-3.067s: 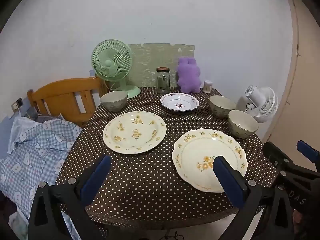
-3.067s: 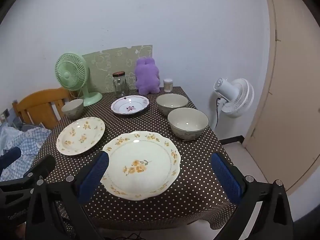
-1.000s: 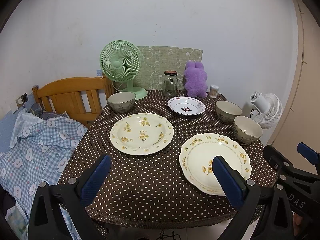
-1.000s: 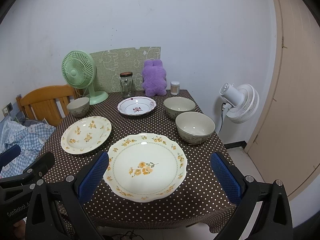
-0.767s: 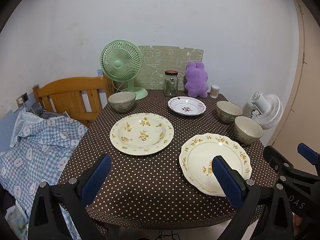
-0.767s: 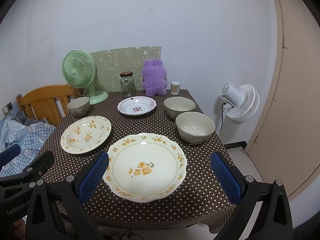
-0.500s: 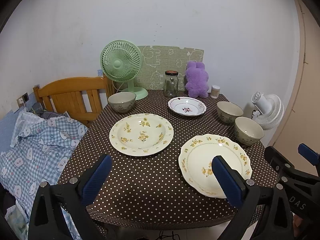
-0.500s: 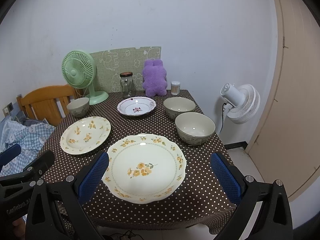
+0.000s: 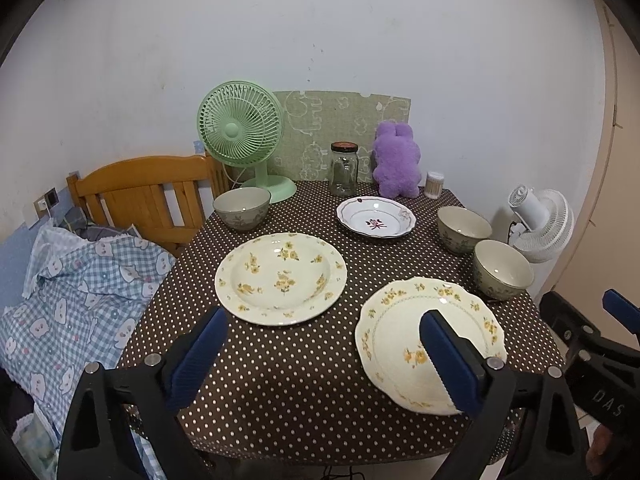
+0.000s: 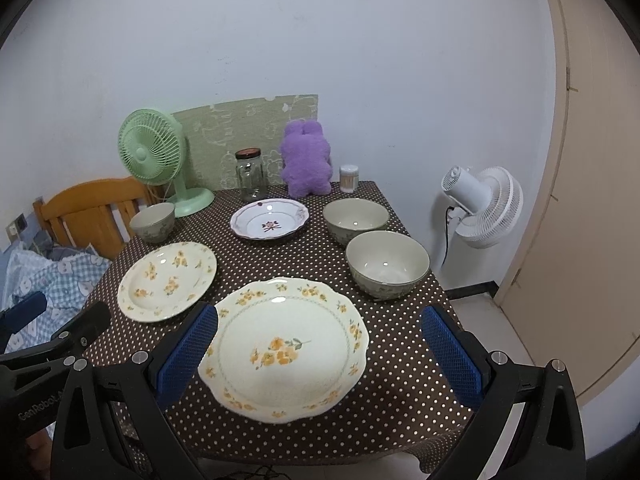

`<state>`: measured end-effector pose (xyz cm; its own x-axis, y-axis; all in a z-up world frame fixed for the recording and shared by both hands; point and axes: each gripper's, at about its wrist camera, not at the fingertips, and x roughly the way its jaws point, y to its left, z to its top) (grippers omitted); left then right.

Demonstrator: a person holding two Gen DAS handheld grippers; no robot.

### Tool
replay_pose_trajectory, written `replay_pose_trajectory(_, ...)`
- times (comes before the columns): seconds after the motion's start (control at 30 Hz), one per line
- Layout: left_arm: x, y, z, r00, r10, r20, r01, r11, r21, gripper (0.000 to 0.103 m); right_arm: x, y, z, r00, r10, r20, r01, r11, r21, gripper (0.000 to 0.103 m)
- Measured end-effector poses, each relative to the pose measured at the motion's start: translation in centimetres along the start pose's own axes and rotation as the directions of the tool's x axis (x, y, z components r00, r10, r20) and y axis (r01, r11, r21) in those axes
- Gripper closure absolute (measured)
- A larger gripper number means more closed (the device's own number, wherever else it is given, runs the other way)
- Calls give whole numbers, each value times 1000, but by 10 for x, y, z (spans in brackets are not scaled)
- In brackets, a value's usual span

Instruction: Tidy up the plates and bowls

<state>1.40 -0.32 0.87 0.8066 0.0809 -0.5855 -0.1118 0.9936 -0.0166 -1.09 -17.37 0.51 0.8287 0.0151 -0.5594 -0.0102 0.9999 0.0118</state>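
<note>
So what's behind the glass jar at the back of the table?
Behind the glass jar a green patterned board leans on the wall. The jar hides the board's lower edge there. The purple plush stands beside the jar, not behind.

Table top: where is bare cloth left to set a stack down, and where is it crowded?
Bare patches: the near left corner of the table, in front of the round floral plate; and the middle strip between that plate, the white red-motif dish and the near bowl. Crowded: the back edge, with green fan, jar and purple plush, and the right side's two bowls.

Bare tablecloth (image 9: 296, 364) lies open between plates (image 9: 280, 276); bowls (image 10: 386, 264) crowd right.
</note>
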Motion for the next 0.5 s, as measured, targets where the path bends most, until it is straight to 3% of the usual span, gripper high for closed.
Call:
replay_pose_trajectory(0.23, 27, -2, 8, 999, -27, -42, 28, 1000, 13, 9, 21, -5, 10, 999, -12, -32, 13, 999, 30, 1)
replay_pose_trajectory(0.5, 71, -12, 27, 989, -105, -105, 111, 992, 54, 13, 54, 8, 23, 995, -51, -84, 52, 999, 15, 1)
